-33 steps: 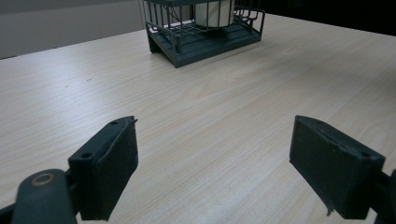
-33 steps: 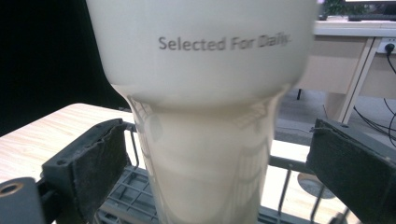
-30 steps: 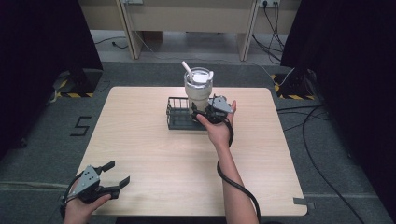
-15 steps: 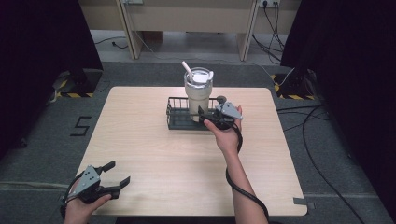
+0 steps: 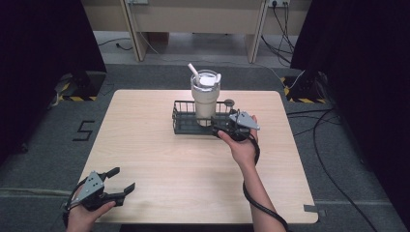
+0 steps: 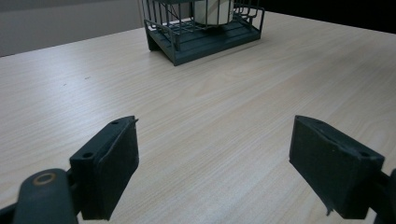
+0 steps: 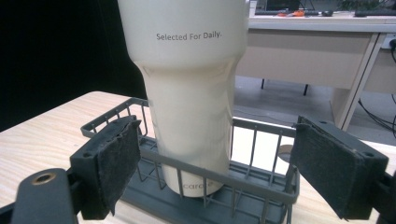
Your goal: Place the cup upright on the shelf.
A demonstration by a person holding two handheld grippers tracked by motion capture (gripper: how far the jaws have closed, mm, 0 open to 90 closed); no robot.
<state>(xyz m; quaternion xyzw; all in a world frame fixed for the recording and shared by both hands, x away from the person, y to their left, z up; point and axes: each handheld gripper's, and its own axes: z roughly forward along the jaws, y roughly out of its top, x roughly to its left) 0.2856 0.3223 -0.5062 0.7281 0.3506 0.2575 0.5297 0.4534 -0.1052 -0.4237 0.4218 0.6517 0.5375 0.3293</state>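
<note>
Right hand-held gripper (image 7: 217,163) jaws apart w/ nothing gripped, just closing partway around the tumbler (image 7: 189,93) standing upright in the wire basket (image 7: 261,186) on the counter (image 5: 159,150); left hand-held gripper (image 6: 224,172) wide open, empty; risk: pads snag basket rail, tipping tumbler.

One tabletop (image 5: 159,159) carries one dark wire basket (image 5: 186,123) — and in it stands one cream tumbler (image 5: 205,99), with one lid (image 5: 207,79) and one straw (image 5: 194,73). Two claws are present — the left claw (image 5: 123,181) and the right claw (image 5: 216,126) — each with two jaws, each in one hand.
</note>
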